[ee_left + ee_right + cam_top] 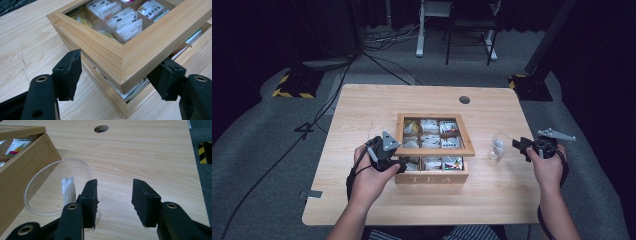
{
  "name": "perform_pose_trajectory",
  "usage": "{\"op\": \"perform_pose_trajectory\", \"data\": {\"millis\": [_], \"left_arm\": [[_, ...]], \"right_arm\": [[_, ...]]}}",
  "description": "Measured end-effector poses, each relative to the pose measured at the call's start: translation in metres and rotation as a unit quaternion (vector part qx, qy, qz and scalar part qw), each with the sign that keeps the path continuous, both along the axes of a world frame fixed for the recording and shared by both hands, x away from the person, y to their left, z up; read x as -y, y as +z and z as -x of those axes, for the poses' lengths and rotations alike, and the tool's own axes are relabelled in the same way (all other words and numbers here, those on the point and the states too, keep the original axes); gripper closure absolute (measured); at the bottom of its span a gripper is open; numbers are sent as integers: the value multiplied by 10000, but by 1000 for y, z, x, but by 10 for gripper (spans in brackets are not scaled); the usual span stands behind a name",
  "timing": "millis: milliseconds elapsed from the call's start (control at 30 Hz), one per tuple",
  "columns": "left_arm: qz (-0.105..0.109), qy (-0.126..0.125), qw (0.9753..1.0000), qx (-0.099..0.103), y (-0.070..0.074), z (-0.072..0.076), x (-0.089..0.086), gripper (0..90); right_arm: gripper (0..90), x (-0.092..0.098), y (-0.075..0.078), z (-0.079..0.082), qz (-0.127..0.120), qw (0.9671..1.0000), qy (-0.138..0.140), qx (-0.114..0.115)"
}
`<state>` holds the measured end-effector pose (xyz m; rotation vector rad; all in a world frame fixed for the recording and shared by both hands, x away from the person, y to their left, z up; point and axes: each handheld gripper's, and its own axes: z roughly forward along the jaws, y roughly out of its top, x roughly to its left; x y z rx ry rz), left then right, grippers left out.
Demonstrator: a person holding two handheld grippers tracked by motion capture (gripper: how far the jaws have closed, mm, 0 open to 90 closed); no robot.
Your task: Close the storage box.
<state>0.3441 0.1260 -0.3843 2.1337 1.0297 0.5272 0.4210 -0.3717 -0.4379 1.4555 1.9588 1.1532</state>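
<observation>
While your left gripper (117, 75) straddles the near left corner of the tea box lid (140, 47), its jaws are spread on either side of the wooden frame, touching or nearly touching it without a firm clamp. The lid sits raised above the tea box (432, 172) at the middle of the table (362, 107), with a gap showing sachets beneath. If you lift from this corner alone, the frame could twist or slip off the pads and drop back onto the tea bags (125, 23), crushing them or jolting the box.

Your right gripper (115, 195) hangs with jaws apart, holding nothing, just beside the clear glass cup (53, 187) that has a white tea bag (68, 188) inside. A careless sweep leftward could knock the cup over, since one jaw is already against its rim.

On the box front you can read "TEA". Sachet print is too small to make out.
</observation>
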Motion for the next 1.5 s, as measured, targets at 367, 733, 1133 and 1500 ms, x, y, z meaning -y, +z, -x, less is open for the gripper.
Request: {"op": "perform_pose_trajectory", "data": {"millis": [367,733,1133,1500], "left_arm": [[-85,-217,9997,-25,-7,4,-3,309],[-148,-219,9996,-109,-16,6,-2,306],[-101,-293,9994,-178,-27,7,-4,303],[-226,-376,9984,-348,-34,5,-3,303]], "right_arm": [[567,1,-2,-2,-30,10000,2,-43],[566,2,-6,-4,-12,10000,-6,-96],[565,1,-6,-1,-19,9999,-16,-103],[565,4,-7,-1,-14,9999,-5,-126]]}}
